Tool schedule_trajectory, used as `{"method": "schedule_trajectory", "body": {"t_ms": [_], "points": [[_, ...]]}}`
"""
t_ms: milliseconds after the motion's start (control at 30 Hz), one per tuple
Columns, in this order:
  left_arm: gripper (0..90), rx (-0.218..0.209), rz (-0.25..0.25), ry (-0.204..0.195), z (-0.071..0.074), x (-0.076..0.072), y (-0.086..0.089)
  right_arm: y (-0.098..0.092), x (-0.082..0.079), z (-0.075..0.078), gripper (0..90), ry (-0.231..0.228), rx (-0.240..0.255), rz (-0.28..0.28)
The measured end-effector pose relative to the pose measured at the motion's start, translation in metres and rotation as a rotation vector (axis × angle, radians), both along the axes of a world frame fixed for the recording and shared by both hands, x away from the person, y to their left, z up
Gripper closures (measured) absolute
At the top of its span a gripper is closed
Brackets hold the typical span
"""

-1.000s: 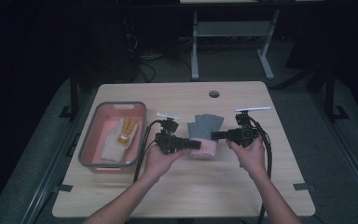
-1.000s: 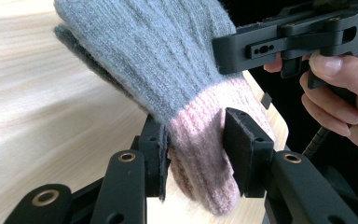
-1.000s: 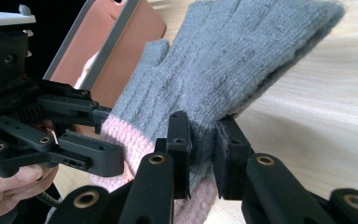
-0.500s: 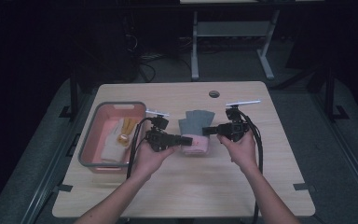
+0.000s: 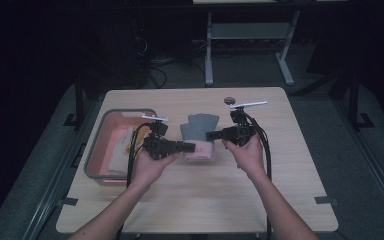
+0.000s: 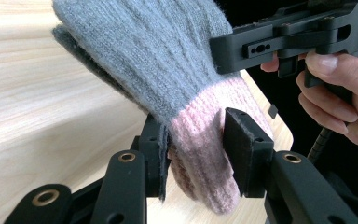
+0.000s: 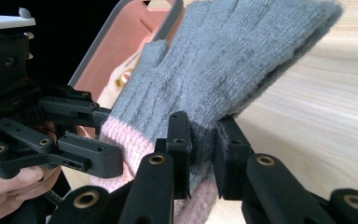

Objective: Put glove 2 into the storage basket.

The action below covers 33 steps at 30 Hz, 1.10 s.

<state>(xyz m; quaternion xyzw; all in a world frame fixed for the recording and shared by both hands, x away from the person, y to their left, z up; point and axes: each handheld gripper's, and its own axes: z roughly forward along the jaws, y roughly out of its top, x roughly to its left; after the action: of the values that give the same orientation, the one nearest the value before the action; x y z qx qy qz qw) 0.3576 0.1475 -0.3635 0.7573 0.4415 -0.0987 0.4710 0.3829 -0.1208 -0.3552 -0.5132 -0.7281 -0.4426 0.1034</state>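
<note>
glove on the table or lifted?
Lifted. The grey-and-pink glove hangs clear of the table, its pink cuff pinched by the left claw and right claw.

You won't find any lettering, label, brand mark or number to read here: none on the glove (image 6: 168, 70) clamped in your left gripper (image 6: 196, 154), none on your right gripper (image 7: 200, 149), none on the bin (image 5: 100, 150) beside your left gripper.

The pink tray (image 5: 100, 145) hems the left claw (image 5: 190, 147), while bare table (image 5: 290, 165) lies open rightward.
</note>
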Motion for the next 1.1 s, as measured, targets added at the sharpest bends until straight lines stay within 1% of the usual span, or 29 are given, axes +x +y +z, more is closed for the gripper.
{"method": "schedule_trajectory", "body": {"t_ms": [33, 67, 100, 133, 167, 233, 300, 400, 500, 533, 633, 767, 800, 833, 867, 933, 1100], "points": [[61.2, -0.002, -0.005, -0.01, 0.0, 0.0, 0.002, 0.002, 0.001, 0.0, 77.9, -0.001, 0.002, 0.004], [61.2, -0.005, 0.0, -0.01, 0.001, 0.0, 0.005, 0.004, 0.001, 0.0, 77.9, 0.002, 0.002, 0.003], [61.2, -0.012, 0.013, 0.005, 0.002, -0.001, 0.006, 0.006, 0.002, 0.001, 77.8, 0.003, 0.008, 0.006], [61.2, -0.005, 0.005, -0.012, 0.001, 0.0, 0.008, 0.008, 0.003, 0.001, 77.8, 0.004, 0.01, 0.006], [61.2, -0.011, 0.017, 0.0, 0.002, -0.001, 0.009, 0.009, 0.003, 0.001, 77.8, 0.002, 0.006, 0.011], [61.2, -0.004, 0.018, -0.005, 0.003, -0.001, 0.013, 0.013, 0.005, 0.003, 77.8, 0.003, 0.006, 0.015], [61.2, -0.009, 0.025, 0.002, 0.004, -0.001, 0.017, 0.017, 0.006, 0.004, 77.8, 0.001, 0.007, 0.022], [61.2, -0.01, 0.032, -0.006, 0.006, -0.001, 0.025, 0.024, 0.009, 0.005, 77.8, -0.004, 0.006, 0.033], [61.2, -0.02, 0.044, 0.005, 0.006, -0.002, 0.031, 0.03, 0.011, 0.006, 77.8, -0.003, 0.006, 0.044], [61.3, -0.02, 0.043, -0.003, 0.007, -0.002, 0.033, 0.032, 0.011, 0.006, 77.8, -0.002, 0.007, 0.045], [61.3, -0.019, 0.045, -0.006, 0.008, -0.003, 0.039, 0.038, 0.013, 0.007, 77.8, -0.003, 0.005, 0.055], [61.5, -0.024, 0.051, -0.006, 0.01, -0.003, 0.045, 0.045, 0.016, 0.008, 77.7, -0.009, 0.013, 0.063], [61.6, -0.025, 0.058, 0.0, 0.011, -0.004, 0.048, 0.046, 0.017, 0.009, 77.7, -0.007, 0.012, 0.062], [61.7, -0.023, 0.056, -0.004, 0.011, -0.003, 0.049, 0.048, 0.018, 0.009, 77.7, 0.0, 0.015, 0.065], [61.9, -0.023, 0.059, -0.007, 0.012, -0.003, 0.052, 0.05, 0.019, 0.009, 77.7, -0.006, 0.016, 0.067], [61.9, -0.027, 0.068, -0.003, 0.013, -0.003, 0.056, 0.054, 0.021, 0.01, 77.7, 0.001, 0.022, 0.071], [62.1, -0.028, 0.078, -0.011, 0.015, -0.003, 0.065, 0.063, 0.024, 0.014, 77.6, -0.005, 0.016, 0.083]]}}
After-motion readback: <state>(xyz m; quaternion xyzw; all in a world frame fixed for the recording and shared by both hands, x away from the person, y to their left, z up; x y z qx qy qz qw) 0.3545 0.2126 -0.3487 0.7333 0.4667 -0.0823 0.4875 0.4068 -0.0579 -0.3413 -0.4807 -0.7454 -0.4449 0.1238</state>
